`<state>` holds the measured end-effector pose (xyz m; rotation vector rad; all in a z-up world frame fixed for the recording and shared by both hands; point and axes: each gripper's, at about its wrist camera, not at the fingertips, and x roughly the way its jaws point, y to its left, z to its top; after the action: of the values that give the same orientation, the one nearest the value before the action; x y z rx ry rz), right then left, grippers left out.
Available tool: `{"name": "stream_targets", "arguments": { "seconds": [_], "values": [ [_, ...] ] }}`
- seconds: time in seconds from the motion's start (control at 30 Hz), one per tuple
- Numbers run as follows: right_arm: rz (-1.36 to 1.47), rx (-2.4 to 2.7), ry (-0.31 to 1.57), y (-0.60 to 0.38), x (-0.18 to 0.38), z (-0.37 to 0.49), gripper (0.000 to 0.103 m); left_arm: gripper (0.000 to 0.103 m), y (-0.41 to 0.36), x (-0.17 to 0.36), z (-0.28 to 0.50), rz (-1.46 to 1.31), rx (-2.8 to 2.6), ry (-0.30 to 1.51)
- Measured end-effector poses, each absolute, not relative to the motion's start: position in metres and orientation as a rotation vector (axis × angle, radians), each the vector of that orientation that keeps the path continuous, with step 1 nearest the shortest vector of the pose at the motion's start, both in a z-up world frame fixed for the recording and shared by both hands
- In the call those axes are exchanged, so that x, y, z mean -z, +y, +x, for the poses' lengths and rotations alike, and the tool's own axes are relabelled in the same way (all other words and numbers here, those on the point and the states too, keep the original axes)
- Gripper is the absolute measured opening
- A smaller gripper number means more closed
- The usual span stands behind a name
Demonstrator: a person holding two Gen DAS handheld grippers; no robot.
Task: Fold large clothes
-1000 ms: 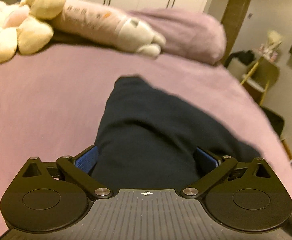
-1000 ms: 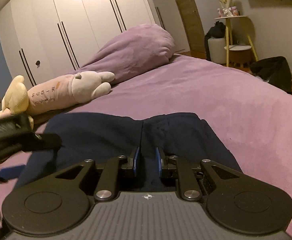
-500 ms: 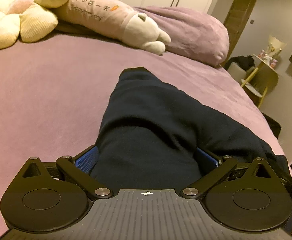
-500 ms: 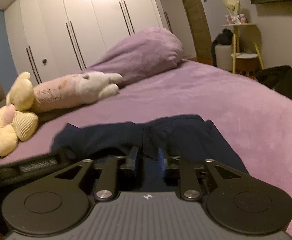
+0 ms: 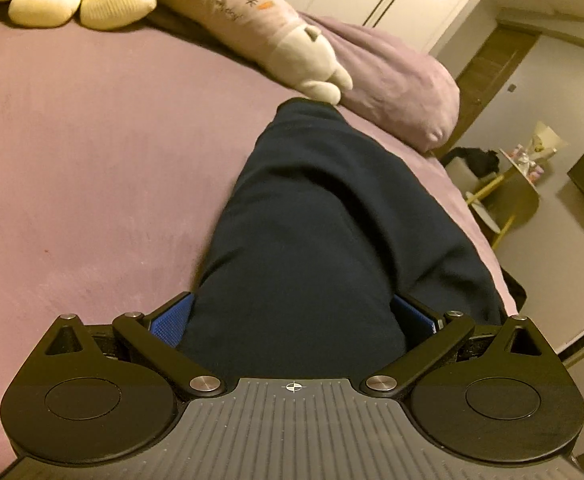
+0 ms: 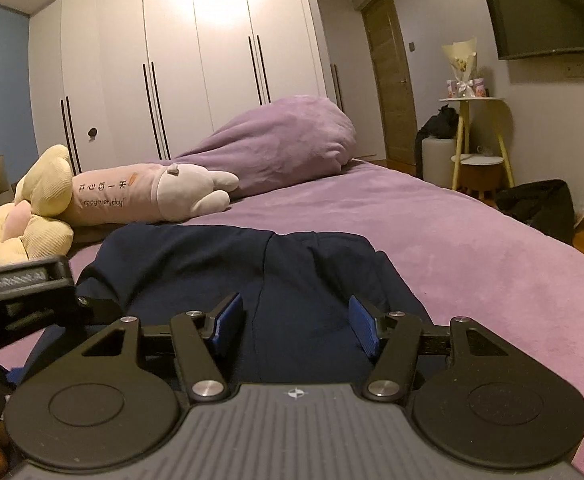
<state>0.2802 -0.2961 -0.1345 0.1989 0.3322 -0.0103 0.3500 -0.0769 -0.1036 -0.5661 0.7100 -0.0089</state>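
Right wrist view shows your right claw (image 6: pixel 295 326) opening over the navy garment (image 6: pixel 220 264), while your left claw (image 5: pixel 292 318) spreads wide, seemingly unclamped, around bunched cloth.

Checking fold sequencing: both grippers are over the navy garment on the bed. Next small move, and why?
Probably draw the right gripper back off the navy garment: its jaws are opening, pads no longer pinching cloth, which lies on the purple bed. The left gripper is wide open around the fabric.

One dark blue garment (image 6: pixel 252 272), two grippers, left (image 5: pixel 292 322) and right (image 6: pixel 296 326), two plush toys, yellow (image 6: pixel 32 208) and pink (image 6: pixel 152 196), one purple pillow (image 6: pixel 284 140), one bed (image 5: pixel 72 160), one television (image 6: pixel 547 8)
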Motion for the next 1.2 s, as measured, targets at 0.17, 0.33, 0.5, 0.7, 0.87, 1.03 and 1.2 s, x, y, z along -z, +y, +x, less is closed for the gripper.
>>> {"name": "stream_targets", "arguments": {
  "seconds": [0.17, 0.33, 0.5, 0.7, 0.87, 1.03, 1.2],
  "values": [
    [0.198, -0.001, 0.353, -0.297, 0.141, 0.293, 0.058, 0.103, -0.077, 0.108, 0.357, -0.575, -0.006, 0.729],
    [0.160, 0.005, 0.383, -0.291, 0.125, 0.292, 0.059, 0.103, -0.065, 0.093, 0.342, -0.608, 0.021, 0.737],
    [0.161, 0.021, 0.308, -0.292, 0.121, 0.250, 0.061, 0.103, -0.065, 0.091, 0.299, -0.638, 0.009, 0.650],
    [0.266, 0.025, 0.354, -0.311, 0.131, 0.230, 0.071, 0.103, -0.058, 0.088, 0.312, -0.632, 0.012, 0.718],
    [0.527, -0.076, 0.525, -0.365, 0.101, 0.231, 0.079, 0.103, -0.023, 0.071, 0.317, -0.623, 0.181, 0.825],
    [0.774, -0.140, 0.723, -0.433, 0.124, 0.243, 0.062, 0.102, 0.003, 0.084, 0.323, -0.703, 0.282, 0.917],
    [0.892, -0.246, 0.821, -0.444, 0.151, 0.271, 0.056, 0.098, 0.000, 0.100, 0.340, -0.770, 0.344, 0.962]
  ]
}}
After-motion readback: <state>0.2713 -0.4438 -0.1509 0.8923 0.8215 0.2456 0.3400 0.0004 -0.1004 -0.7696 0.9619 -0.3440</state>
